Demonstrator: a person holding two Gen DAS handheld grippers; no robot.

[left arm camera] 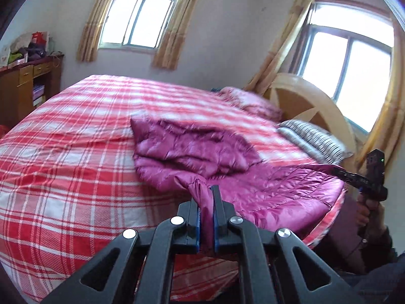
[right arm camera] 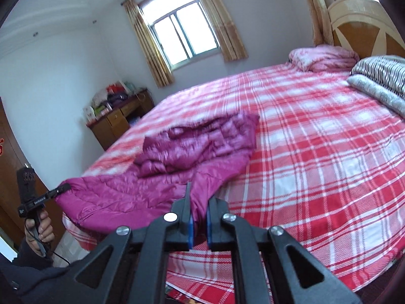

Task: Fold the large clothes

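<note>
Jacket: a magenta quilted, shiny puffer jacket (left arm camera: 202,149) lies on the red-and-white plaid bedspread (left arm camera: 63,157), its near hem drawn along the bed's near edge, its far part heaped in rumpled folds toward the middle of the bed.
Long axis: the stretched hem runs side to side along the bed's near edge; the rest of the jacket lies straight ahead of both sets of jaws, toward the far window.
Left gripper (left arm camera: 207,204): jaws narrow, pinching a gathered twist of the jacket's hem at the bed's near edge.
Right gripper (right arm camera: 200,206): jaws narrow on another bunch of the same hem, farther along the bed's edge toward the wooden headboard (right arm camera: 367,25).
Span between grips: the hem between them looks fairly taut and flat; each gripper shows in the other's view at the far corner of the cloth.
Nearer hand: neither, as far as I can judge; both sit at the bed's near edge.
Next move, as I judge: carry the held hem forward over the heap, both hands level, or the slippery fabric may skew.
</note>
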